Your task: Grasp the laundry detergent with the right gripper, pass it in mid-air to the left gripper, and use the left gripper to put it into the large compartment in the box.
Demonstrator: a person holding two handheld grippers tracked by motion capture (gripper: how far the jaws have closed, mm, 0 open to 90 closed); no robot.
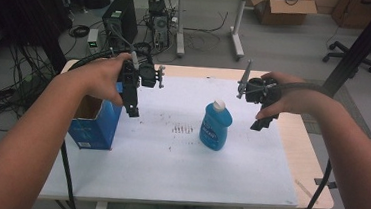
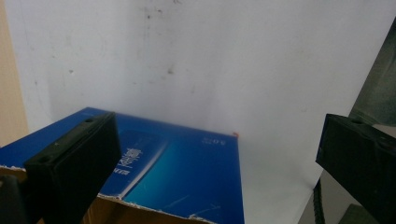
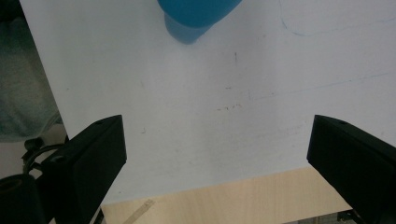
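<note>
Hands hold two grippers above a white-topped table [image 1: 168,173] in the high view: the left gripper [image 1: 132,111] over an open blue cardboard box [image 1: 94,127] at the left edge, the right gripper [image 1: 258,125] near the right edge. A blue bottle [image 1: 215,126] with a white cap stands mid-table between them.

Left gripper view: jaws spread wide, empty, above the box [image 2: 187,172].

Right gripper view: jaws spread wide, empty, the bottle [image 3: 196,14] well beyond them.

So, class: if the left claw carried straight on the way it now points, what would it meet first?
Probably the blue cardboard box: the left claw hangs open above its near wall, aimed down at it, with the white table sheet beyond. Depth is hard to judge.
</note>
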